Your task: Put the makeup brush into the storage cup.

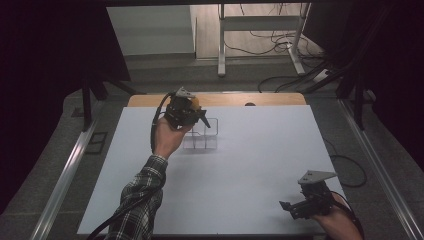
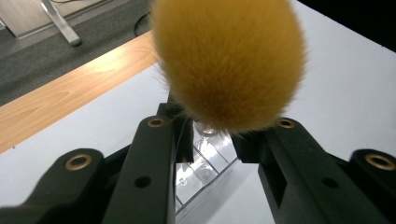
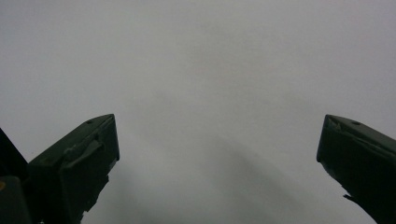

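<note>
Makeup brush (image 2: 229,65) with a fluffy orange head is clamped between the jaws of the left gripper (image 2: 219,128), poised above the clear acrylic organizer (image 1: 202,135) at the far middle of the white table (image 1: 260,165), seemingly not yet dropped into a compartment. Near right, the right gripper (image 3: 217,144) idles with jaws wide apart. No brand or writing is legible.

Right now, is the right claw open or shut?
Open: the right claw shows its two black jaws standing wide apart, with nothing between them but white table.
</note>
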### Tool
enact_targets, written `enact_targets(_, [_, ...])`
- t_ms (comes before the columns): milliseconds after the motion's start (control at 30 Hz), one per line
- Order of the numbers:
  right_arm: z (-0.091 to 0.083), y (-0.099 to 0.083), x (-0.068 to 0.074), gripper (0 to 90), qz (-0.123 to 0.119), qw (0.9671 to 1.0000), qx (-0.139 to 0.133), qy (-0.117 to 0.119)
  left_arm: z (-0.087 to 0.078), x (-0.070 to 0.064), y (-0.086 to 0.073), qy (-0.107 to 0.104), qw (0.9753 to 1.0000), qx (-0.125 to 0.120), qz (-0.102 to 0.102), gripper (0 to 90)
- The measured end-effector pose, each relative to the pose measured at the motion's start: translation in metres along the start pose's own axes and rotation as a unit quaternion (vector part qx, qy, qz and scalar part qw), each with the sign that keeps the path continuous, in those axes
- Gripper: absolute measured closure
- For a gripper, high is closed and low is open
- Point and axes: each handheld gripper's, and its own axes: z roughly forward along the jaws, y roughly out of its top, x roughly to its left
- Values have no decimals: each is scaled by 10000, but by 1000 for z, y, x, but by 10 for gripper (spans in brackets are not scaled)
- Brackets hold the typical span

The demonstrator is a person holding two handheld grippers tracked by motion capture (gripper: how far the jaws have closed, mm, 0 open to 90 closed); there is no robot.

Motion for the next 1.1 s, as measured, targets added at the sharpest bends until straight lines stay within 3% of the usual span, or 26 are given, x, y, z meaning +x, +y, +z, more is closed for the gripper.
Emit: enact_targets(1100, [3, 0, 3, 0, -168, 9998, 130, 45, 33, -6, -12, 2, 9999, 142, -42, 726])
